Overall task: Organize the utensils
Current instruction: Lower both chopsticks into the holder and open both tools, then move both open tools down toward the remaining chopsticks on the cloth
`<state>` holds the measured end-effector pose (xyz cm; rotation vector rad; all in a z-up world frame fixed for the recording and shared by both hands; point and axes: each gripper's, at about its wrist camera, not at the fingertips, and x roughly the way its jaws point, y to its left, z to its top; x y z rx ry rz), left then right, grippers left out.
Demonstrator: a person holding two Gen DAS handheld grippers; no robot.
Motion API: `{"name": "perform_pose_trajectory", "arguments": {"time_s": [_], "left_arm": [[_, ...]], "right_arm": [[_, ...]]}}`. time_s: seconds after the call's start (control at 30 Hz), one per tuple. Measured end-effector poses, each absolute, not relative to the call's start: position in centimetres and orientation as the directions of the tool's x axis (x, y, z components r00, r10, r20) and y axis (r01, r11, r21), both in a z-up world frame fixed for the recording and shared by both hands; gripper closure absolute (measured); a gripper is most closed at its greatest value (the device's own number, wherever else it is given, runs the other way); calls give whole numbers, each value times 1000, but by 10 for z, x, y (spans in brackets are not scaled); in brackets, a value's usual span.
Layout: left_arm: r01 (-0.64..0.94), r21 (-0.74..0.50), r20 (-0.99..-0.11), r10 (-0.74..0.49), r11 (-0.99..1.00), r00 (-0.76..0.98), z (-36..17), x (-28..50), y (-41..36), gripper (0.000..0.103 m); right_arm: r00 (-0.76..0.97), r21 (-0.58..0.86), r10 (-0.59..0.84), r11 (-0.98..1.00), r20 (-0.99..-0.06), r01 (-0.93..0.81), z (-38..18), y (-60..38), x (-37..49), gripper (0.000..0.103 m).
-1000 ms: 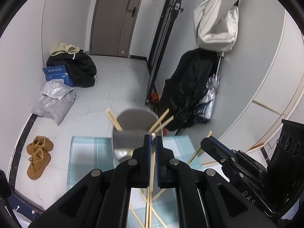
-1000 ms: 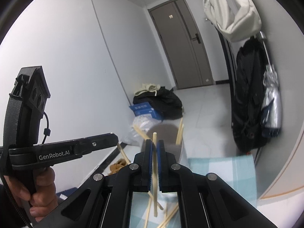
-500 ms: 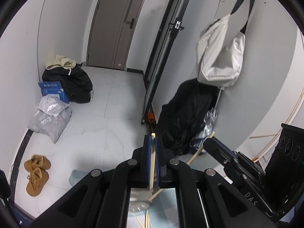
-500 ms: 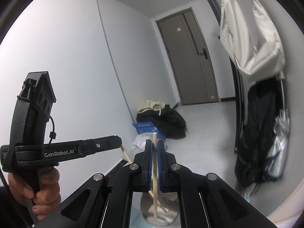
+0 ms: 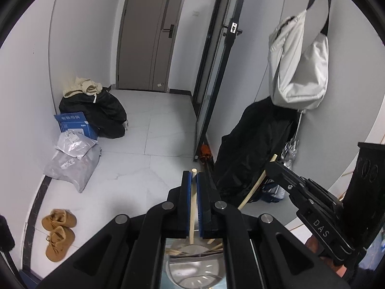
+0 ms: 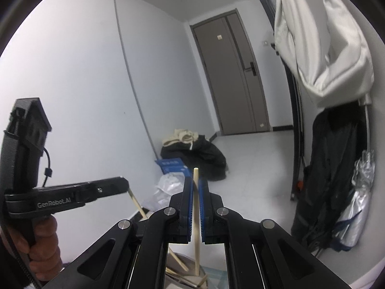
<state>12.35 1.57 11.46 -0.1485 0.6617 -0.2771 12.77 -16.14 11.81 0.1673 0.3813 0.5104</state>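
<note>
Both grippers are higher over the metal cup (image 5: 192, 269) than a second ago. Then the cup stood ahead of the left gripper on the checked cloth (image 6: 216, 274); now it sits at the bottom edge of both views, directly beneath the fingers. In my judgement each stick is being brought over the cup mouth to be lowered in, and the step is close to release but not finished.

Left gripper (image 5: 194, 187): clenched on one chopstick (image 5: 192, 207), which runs nearly upright between the blue pads (image 5: 189, 192), its top just above them and its lower end pointing into the cup.

Right gripper (image 6: 196, 192): clenched on a second chopstick (image 6: 196, 216), likewise upright, its lower end reaching down to the cup rim (image 6: 192, 279).

Count:
- Grippers: two, each held by a hand (image 6: 41, 243).
- Chopsticks gripped: two, one per gripper.
- Chopsticks already in the cup: several lean inside it; the fingers hide most of the mouth, so I cannot give an exact number.
- Cups: one.
- Loose chopsticks left on the cloth: none visible now, but most of the cloth lies outside both views.

Background items, not part of the task: one pair of brown shoes (image 5: 57, 231), one white bag (image 5: 298, 67) hanging on the wall, one door (image 5: 149, 33).
</note>
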Motion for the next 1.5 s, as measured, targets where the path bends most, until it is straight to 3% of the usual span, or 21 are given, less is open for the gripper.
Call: {"name": "perform_pose_trajectory", "arguments": {"time_s": [0.57, 0.67, 0.83, 0.9, 0.97, 1.0, 1.1, 1.17, 1.23, 1.27, 1.37, 1.43, 1.5], "left_arm": [[196, -225, -681, -298, 954, 669, 65, 125, 12, 102], [142, -190, -703, -236, 971, 671, 66, 123, 13, 102], [125, -204, -692, -234, 971, 683, 76, 109, 18, 99], [117, -193, -694, -220, 974, 686, 80, 102, 17, 92], [114, -198, -695, -221, 974, 685, 81, 94, 17, 82], [107, -199, -694, -217, 974, 687, 83, 90, 16, 79], [102, -184, -682, -201, 978, 703, 87, 76, 12, 76], [90, -179, -666, -188, 980, 722, 89, 67, 10, 67], [78, -194, -647, -187, 978, 739, 89, 58, 11, 41], [66, -202, -634, -182, 977, 751, 88, 53, 11, 36], [28, -197, -625, -148, 980, 766, 84, 43, 12, 31], [2, -191, -631, -125, 982, 765, 78, 37, 12, 22], [-13, -187, -630, -110, 982, 769, 74, 30, 12, 22]], "right_arm": [[730, 226, 516, 855, -448, -466, 62, -141, 118, 96], [713, 232, 504, 862, -487, -451, 55, -141, 113, 96], [718, 275, 511, 860, -474, -430, 60, -159, 91, 94], [729, 275, 506, 862, -461, -425, 64, -166, 83, 88], [742, 279, 499, 867, -448, -413, 68, -173, 72, 72], [750, 282, 493, 870, -441, -406, 70, -176, 66, 69], [756, 289, 483, 874, -442, -390, 73, -182, 58, 67], [764, 287, 469, 882, -443, -374, 74, -186, 48, 65], [771, 289, 464, 884, -436, -368, 74, -190, 38, 61], [776, 288, 460, 886, -432, -364, 73, -193, 32, 57], [782, 293, 446, 892, -435, -345, 67, -197, 20, 53], [782, 295, 442, 893, -441, -339, 63, -199, 13, 50], [784, 296, 434, 897, -444, -329, 59, -201, 7, 46]]}}
